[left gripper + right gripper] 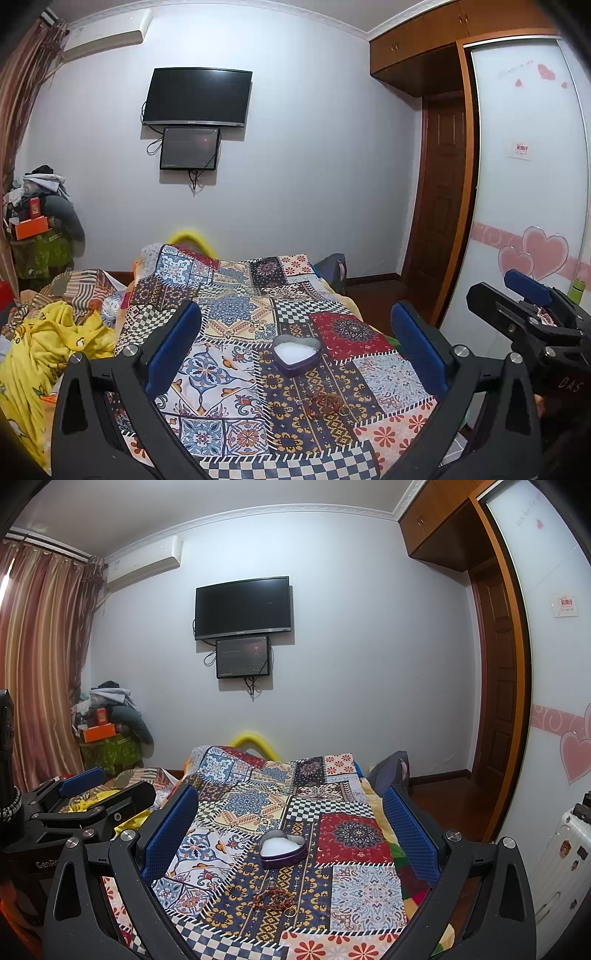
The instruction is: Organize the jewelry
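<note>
A purple heart-shaped tin with a white lining sits open on the patchwork bedspread; it also shows in the right wrist view. A small heap of jewelry, reddish bead bracelets and thin rings, lies just in front of the tin, and it shows in the right wrist view too. My left gripper is open and empty, held above the bed with the tin between its fingers. My right gripper is open and empty at the same height. Each gripper shows at the edge of the other's view.
A yellow garment lies crumpled on the bed's left side. A wardrobe with heart stickers and a wooden door stand on the right. A white suitcase stands by the wardrobe. A clothes pile fills the far left corner.
</note>
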`<state>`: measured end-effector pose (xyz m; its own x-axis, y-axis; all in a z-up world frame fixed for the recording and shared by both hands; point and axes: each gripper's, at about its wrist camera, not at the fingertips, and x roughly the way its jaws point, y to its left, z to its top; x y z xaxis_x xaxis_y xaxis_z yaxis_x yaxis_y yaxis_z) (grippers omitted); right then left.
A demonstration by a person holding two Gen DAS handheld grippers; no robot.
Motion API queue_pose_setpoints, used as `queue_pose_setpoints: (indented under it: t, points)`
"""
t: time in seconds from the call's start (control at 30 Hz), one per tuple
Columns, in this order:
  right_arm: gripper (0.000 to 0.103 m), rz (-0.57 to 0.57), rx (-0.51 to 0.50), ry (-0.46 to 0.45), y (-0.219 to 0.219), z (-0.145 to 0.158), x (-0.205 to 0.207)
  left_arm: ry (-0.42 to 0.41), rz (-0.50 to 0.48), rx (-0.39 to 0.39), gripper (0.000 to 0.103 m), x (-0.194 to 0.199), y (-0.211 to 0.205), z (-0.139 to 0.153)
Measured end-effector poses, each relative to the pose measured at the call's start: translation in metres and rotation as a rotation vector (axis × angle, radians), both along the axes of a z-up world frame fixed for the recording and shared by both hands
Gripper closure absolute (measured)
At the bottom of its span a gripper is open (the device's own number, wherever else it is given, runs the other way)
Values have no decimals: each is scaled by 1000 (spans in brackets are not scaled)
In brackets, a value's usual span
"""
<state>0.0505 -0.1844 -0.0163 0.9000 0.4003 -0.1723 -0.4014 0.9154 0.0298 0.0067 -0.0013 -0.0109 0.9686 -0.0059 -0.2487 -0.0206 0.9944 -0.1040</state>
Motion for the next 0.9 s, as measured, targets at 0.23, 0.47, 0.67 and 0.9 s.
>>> queue_pose_setpoints:
  t: [0.23,0.47,0.67,0.9]
  points:
    - [4,-3,3,1,0,0,-1,-2,2,2,0,-1,-2,0]
    - [4,-7,0,3,-1,-1,0,0,2,-4,0,0,0,0]
    - [4,-17,-5,20,-1,-5,5,11,7,-5,0,5,2,-4]
    - [4,-34,-37,75,2,-19,21,60,33,0,0,24,9,-22]
